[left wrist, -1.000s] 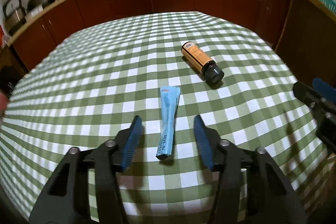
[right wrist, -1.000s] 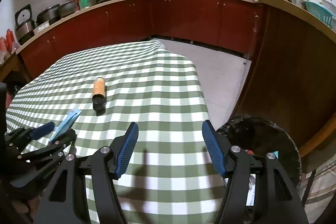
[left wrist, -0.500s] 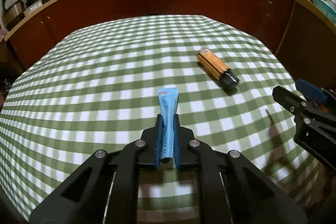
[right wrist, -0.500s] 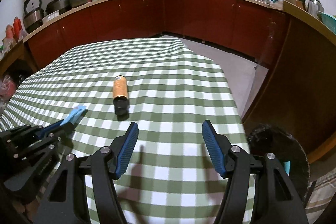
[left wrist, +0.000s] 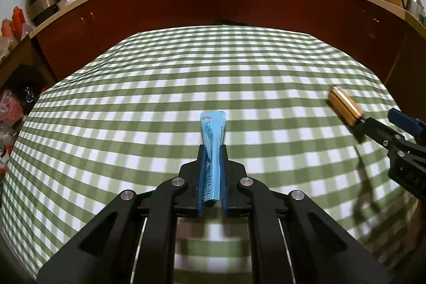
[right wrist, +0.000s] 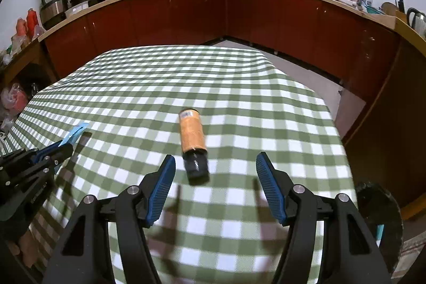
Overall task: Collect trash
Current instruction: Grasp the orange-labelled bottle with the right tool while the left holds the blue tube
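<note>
A flat light-blue sachet [left wrist: 213, 140] sticks forward out of my left gripper [left wrist: 212, 151], whose blue pads are shut on its lower half, a little above the checked tablecloth [left wrist: 186, 87]. The same sachet [right wrist: 76, 131] shows at the left edge of the right wrist view. An amber bottle [right wrist: 192, 135] with a black cap lies on its side on the cloth, cap towards me. My right gripper [right wrist: 215, 168] hovers open just short of the cap, nothing between its fingers. In the left wrist view the bottle [left wrist: 344, 105] lies at the right, its cap hidden by the right gripper's finger.
A dark round bin [right wrist: 380, 214] stands on the floor past the table's right edge. Red-brown kitchen cabinets [right wrist: 239, 15] with pots and bottles on the counter run along the back and right. Bags [left wrist: 10, 111] sit at the far left.
My left gripper closed on the sachet and lifted it off the cloth. The right gripper swung left from the bin side until the bottle lay right in front of it.
</note>
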The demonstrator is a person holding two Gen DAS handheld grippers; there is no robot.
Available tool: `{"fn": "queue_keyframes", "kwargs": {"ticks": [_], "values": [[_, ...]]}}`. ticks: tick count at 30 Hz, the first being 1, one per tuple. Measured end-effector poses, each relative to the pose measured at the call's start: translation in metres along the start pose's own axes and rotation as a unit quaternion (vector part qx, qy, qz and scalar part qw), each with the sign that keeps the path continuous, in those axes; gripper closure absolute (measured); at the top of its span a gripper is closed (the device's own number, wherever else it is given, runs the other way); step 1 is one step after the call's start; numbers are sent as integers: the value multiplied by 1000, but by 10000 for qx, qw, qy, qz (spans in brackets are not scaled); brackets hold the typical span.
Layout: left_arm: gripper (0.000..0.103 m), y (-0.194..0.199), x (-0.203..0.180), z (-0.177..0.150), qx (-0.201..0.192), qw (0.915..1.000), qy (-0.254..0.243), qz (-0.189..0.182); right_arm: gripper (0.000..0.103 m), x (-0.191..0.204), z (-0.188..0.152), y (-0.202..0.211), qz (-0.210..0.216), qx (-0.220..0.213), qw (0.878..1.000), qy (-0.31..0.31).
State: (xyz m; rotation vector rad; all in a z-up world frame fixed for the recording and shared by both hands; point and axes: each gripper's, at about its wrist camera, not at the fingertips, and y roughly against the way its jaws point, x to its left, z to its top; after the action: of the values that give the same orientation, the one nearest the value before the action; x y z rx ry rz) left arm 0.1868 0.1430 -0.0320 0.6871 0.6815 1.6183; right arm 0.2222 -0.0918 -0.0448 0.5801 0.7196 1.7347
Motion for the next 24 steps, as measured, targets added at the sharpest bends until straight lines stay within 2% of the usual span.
{"fn": "queue_keyframes", "kwargs": {"ticks": [17,24], "values": [[94,-32,40,15,129,9995,255,139,42,20,20,-34,-10,321,9993,182],[94,-36,43,19,127,9995,265,118,56,21,22,-42,44,496,9986,160]]}}
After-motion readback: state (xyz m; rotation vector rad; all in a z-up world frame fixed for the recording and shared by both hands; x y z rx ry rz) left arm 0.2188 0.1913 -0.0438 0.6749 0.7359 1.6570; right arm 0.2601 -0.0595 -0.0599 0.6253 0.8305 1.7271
